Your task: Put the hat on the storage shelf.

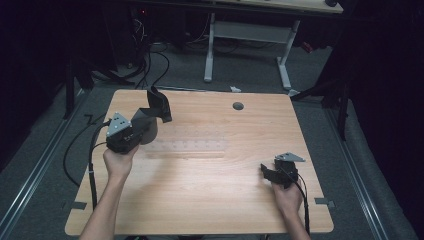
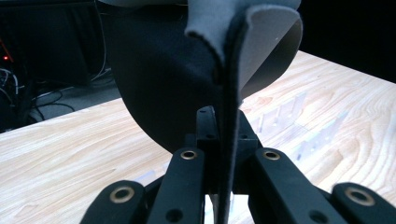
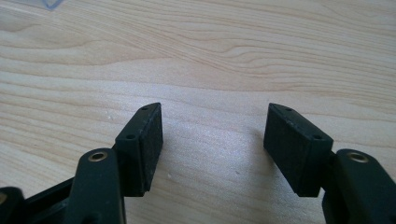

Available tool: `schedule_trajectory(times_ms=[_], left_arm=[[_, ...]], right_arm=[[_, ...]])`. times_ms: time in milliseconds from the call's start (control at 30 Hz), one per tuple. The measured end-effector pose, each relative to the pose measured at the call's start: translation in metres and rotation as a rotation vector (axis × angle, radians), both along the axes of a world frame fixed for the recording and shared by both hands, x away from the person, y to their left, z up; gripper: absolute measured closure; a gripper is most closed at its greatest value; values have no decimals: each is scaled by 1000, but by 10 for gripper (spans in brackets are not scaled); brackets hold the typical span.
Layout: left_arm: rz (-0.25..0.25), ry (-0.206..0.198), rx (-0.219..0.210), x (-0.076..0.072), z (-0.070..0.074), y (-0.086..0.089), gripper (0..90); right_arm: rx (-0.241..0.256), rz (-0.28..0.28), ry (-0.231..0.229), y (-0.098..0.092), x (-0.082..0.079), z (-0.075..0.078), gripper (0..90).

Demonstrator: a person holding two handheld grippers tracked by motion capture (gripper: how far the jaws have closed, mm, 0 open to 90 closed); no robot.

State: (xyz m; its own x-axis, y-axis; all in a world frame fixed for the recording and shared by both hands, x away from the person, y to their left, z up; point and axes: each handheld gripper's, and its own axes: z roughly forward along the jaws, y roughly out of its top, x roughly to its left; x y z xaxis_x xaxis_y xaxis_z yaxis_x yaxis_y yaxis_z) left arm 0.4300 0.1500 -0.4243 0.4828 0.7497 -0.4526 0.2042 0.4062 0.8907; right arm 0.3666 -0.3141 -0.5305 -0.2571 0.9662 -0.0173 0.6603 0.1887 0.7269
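My left gripper (image 1: 143,125) (image 2: 223,128) is shut on a floppy sheet of black material with a grey back (image 1: 157,104) (image 2: 163,79). The sheet is held off the table at the far left, curling up and over past the jaws. A thin edge of it runs down between the pads. My right gripper (image 1: 264,170) (image 3: 214,135) rests low over the wooden table (image 1: 220,200) near the right edge. It is open, with bare wood between its fingers (image 3: 145,140).
A clear plastic strip-like piece (image 1: 187,147) (image 2: 292,119) lies flat at the table's middle. A round cable hole (image 1: 238,106) sits near the far edge. Beyond the table stand a white desk frame (image 1: 210,50) and floor cables (image 1: 75,145).
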Motion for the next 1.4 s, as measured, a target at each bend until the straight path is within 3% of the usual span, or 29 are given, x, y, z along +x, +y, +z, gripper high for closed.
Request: schedule_trajectory(times_ms=[333, 1033, 1300, 1400], left_arm=[[21, 9, 34, 7, -11, 2, 862], [31, 2, 4, 12, -18, 10, 861], [29, 11, 36, 16, -27, 1, 860], [34, 24, 27, 17, -32, 2, 858]], right_arm=[[0, 1, 0, 0, 0, 0, 377], [0, -1, 0, 0, 0, 0, 377], [-2, 1, -1, 0, 0, 0, 377], [-1, 1, -1, 0, 0, 0, 376]])
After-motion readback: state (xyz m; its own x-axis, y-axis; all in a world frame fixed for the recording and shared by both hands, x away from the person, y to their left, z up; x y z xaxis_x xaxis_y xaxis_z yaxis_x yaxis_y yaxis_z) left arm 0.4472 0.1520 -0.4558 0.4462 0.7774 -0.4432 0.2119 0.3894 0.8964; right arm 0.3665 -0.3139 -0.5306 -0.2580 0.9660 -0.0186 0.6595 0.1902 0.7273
